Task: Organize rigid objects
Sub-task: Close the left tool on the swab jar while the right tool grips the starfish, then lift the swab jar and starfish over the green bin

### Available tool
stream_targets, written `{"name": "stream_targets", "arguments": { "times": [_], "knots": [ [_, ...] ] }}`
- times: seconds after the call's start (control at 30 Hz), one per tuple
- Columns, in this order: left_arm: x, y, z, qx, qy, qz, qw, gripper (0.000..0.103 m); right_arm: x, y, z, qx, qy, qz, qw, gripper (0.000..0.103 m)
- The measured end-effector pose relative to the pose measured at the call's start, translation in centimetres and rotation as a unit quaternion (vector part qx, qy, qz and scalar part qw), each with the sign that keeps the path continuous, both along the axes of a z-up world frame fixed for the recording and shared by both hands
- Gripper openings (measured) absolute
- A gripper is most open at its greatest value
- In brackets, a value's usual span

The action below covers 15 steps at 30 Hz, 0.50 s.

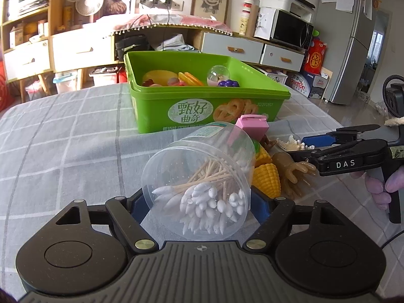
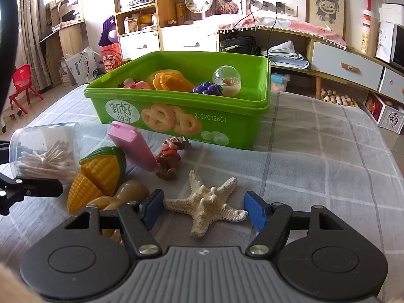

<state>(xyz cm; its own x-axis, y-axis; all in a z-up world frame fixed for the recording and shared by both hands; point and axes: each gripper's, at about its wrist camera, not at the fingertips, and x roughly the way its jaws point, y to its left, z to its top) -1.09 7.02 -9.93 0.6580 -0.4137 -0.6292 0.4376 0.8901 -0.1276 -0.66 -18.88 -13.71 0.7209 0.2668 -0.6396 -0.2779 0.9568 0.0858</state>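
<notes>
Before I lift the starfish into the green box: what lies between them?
Only bare checked cloth between the starfish and the green box, shown in the right wrist view.

The swab jar (image 1: 199,189) hides the left gripper's (image 1: 199,202) pads, the doll (image 2: 126,197) at nine o'clock of the starfish (image 2: 205,205) sits mostly behind the right gripper's (image 2: 203,209) finger, and the bin's (image 2: 181,116) wall hides its toys' bases.

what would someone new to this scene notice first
The bright green plastic cookie box at the back of the checked grey tablecloth, toys already inside it. Close up, the left gripper has a clear plastic tub of cotton swabs lying between its blue pads. The right gripper straddles a pale knobbly starfish, its pads not yet touching.
</notes>
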Motion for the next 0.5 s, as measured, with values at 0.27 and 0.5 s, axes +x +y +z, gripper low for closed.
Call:
{"name": "stream_targets", "arguments": {
  "times": [0.27, 0.5],
  "knots": [
    [0.1, -0.2, 0.7, -0.012, -0.004, 0.003, 0.9999, 0.073, 0.1, -0.7, 0.8, 0.013, -0.004, -0.01, 1.0, 0.039],
    [0.2, -0.5, 1.5, -0.021, -0.015, 0.009, 0.9996, 0.078, 0.3, -0.6, 1.7, 0.019, -0.011, -0.012, 1.0, 0.039]
  ]
}}
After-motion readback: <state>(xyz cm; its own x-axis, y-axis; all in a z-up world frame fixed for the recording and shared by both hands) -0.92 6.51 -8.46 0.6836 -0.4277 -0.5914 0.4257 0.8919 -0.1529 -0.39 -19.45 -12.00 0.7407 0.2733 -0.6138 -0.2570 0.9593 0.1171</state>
